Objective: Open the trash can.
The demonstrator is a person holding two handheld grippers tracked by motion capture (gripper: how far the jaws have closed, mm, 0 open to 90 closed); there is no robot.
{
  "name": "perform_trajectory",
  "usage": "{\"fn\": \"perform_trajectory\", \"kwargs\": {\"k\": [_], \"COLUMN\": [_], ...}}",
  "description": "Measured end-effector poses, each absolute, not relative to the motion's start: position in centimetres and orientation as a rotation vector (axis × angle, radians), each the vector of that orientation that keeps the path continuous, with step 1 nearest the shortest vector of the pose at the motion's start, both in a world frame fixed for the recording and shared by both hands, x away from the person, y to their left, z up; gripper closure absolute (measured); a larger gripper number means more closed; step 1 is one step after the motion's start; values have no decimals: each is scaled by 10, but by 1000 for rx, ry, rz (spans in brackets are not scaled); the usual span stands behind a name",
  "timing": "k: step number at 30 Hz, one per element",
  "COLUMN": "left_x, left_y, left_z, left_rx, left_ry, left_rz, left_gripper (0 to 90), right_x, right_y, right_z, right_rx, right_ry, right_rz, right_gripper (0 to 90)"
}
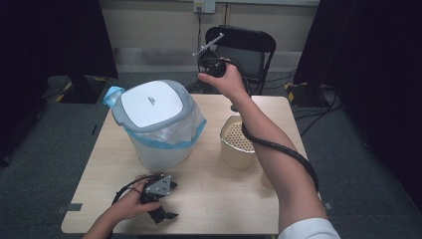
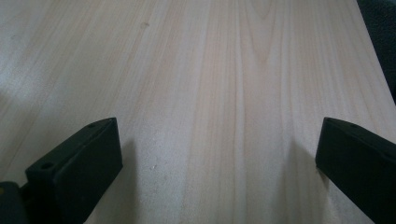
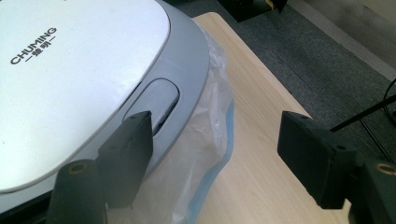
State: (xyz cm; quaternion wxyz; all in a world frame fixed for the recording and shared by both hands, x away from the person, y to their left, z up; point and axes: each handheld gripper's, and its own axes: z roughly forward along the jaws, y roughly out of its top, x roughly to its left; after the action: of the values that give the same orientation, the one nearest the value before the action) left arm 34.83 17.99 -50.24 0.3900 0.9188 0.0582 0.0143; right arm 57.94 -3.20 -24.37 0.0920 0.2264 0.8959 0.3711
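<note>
Standing on the table's [image 1: 209, 199] left half, the bin [image 1: 158, 124] has its white lid shut and a clear liner bulging under the rim. Just right of it and above, the right gripper [image 3: 215, 144] hangs with jaws parted and nothing between them. Near the front edge, the left gripper [image 1: 161, 199] rests on bare wood, jaws wide, well apart from the bin.

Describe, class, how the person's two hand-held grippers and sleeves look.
The left hand-held gripper is black, topped by a grey three-cornered plate, with a thin black cable. The right hand-held gripper is black, trailing a thick black cable. Both have blocky black jaws. A white sleeve covers the right upper arm.
</note>
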Motion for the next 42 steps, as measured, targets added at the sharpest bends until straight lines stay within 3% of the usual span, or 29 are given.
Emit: {"fn": "perform_trajectory", "kwargs": {"k": [42], "left_x": [348], "left_y": [180], "left_z": [-502], "left_rx": [2334], "left_ry": [149], "left_rz": [35], "left_gripper": [0], "right_x": [582], "right_y": [-19], "right_z": [-254], "right_rx": [720], "right_ry": [2641], "right_rz": [1192], "right_gripper": [271]}}
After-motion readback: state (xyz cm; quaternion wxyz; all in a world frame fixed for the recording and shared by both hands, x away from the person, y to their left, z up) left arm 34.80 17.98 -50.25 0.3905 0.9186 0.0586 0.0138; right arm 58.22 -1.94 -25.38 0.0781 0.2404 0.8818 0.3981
